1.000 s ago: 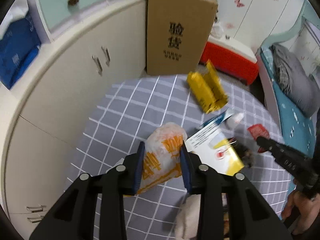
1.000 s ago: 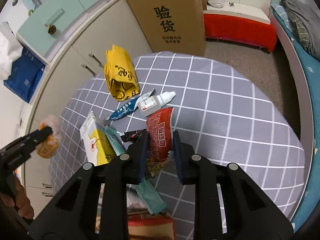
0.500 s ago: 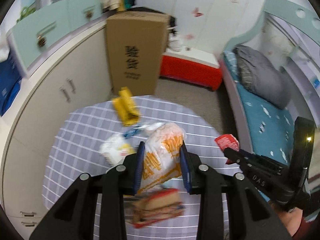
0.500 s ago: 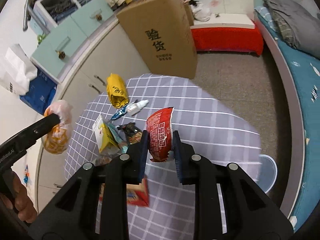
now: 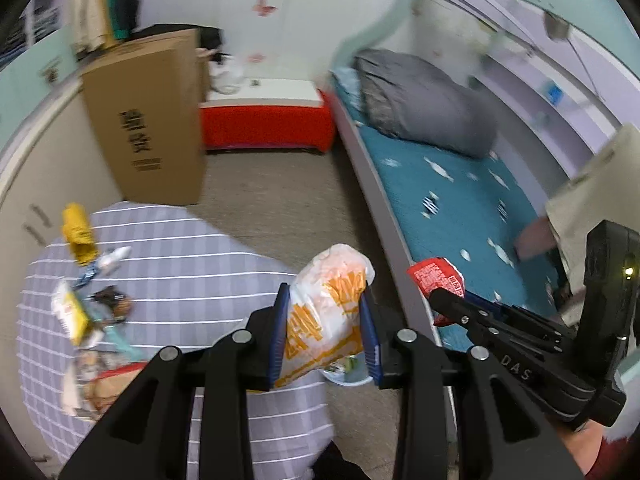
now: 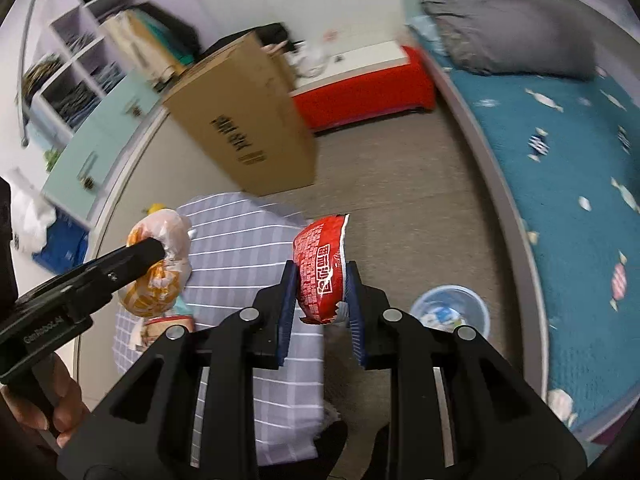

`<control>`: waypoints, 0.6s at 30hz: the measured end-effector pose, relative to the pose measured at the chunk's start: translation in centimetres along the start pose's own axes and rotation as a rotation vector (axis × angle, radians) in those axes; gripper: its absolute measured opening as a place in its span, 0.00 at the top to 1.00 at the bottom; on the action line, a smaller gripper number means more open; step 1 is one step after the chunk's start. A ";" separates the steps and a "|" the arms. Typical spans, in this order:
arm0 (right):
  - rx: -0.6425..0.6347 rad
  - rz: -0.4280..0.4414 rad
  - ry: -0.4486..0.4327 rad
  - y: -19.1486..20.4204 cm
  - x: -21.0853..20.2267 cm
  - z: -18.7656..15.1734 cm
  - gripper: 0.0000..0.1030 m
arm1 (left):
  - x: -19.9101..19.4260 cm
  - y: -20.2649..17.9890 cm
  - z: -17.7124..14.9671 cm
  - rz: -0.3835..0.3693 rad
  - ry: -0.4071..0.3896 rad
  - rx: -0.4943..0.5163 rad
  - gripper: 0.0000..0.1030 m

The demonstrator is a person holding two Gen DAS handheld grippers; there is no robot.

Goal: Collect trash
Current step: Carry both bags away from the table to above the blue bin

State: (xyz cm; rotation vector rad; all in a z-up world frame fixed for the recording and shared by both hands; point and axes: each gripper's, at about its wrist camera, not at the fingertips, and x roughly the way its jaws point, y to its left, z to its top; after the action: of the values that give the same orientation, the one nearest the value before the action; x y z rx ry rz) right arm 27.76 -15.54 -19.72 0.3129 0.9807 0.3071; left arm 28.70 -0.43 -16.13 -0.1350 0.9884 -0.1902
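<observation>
**Inspector A:** Orange-and-white plastic bag (image 5: 326, 320), the larger item, is clamped between the pads of the left gripper (image 5: 325, 334). Its long axis runs up and away from the jaws, the crumpled top pointing forward over the edge of the checked table (image 5: 192, 264).

**Inspector B:** Confirmed. The red snack wrapper (image 6: 322, 270) is pinched in the right gripper (image 6: 321, 312), standing near upright, torn open end uppermost and leaning slightly right.

**A:** Change from a second ago?

**B:** Both grippers then sat low over the table amid the litter. Now both are raised and swung toward the bed (image 5: 460, 200); the floor and bed fill most of each view. Neither grip has altered.

**A:** Left on the table: a yellow bag (image 5: 78, 232), a small white bottle (image 5: 114, 258), a yellow-and-white carton (image 5: 72, 312), blurred.

**B:** View differences. The right wrist shows a pale blue bin (image 6: 450, 312) on the floor between table and bed, paper inside, fully visible. In the left wrist view only a sliver of that bin (image 5: 346, 372) shows beneath the bag.

**A:** The left wrist view shows the right gripper (image 5: 438, 300) side-on with the wrapper (image 5: 436, 276) at its tip. The right wrist view shows the left gripper (image 6: 154, 250) likewise, the bag (image 6: 158, 268), and the hand (image 6: 44, 404) holding that tool.
</observation>
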 end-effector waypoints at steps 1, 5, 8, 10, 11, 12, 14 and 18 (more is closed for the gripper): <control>0.018 -0.013 -0.008 -1.3 -0.8 -0.2 0.76 | 0.5 -1.1 0.0 -0.013 0.010 0.012 0.69; 0.070 -0.047 -0.028 -4.9 -2.7 -0.6 0.76 | 2.7 -5.0 -0.2 -0.042 0.045 0.063 0.69; 0.100 -0.064 -0.039 -7.2 -3.7 -0.7 0.76 | 4.0 -7.3 -0.3 -0.062 0.071 0.083 0.69; 0.114 -0.066 -0.045 -8.2 -4.1 -0.8 0.76 | 4.8 -8.4 -0.3 -0.063 0.085 0.099 0.69; 0.120 -0.064 -0.048 -8.7 -4.1 -0.8 0.74 | 5.2 -8.8 -0.4 -0.061 0.089 0.106 0.69; 0.125 -0.058 -0.053 -9.2 -4.1 -0.7 0.72 | 5.6 -9.3 -0.4 -0.060 0.094 0.112 0.69; 0.137 -0.052 -0.060 -10.2 -3.8 -0.8 0.38 | 6.2 -10.1 -0.3 -0.057 0.102 0.120 0.69; 0.153 -0.073 -0.057 -12.0 -3.6 -1.1 0.31 | 7.1 -11.3 -0.3 -0.052 0.121 0.140 0.69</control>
State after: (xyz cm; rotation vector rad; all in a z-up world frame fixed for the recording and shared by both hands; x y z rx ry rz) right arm 26.25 -27.77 -22.26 0.4221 0.9589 0.1554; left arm 31.15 -13.00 -19.79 -0.0215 1.0894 -0.3169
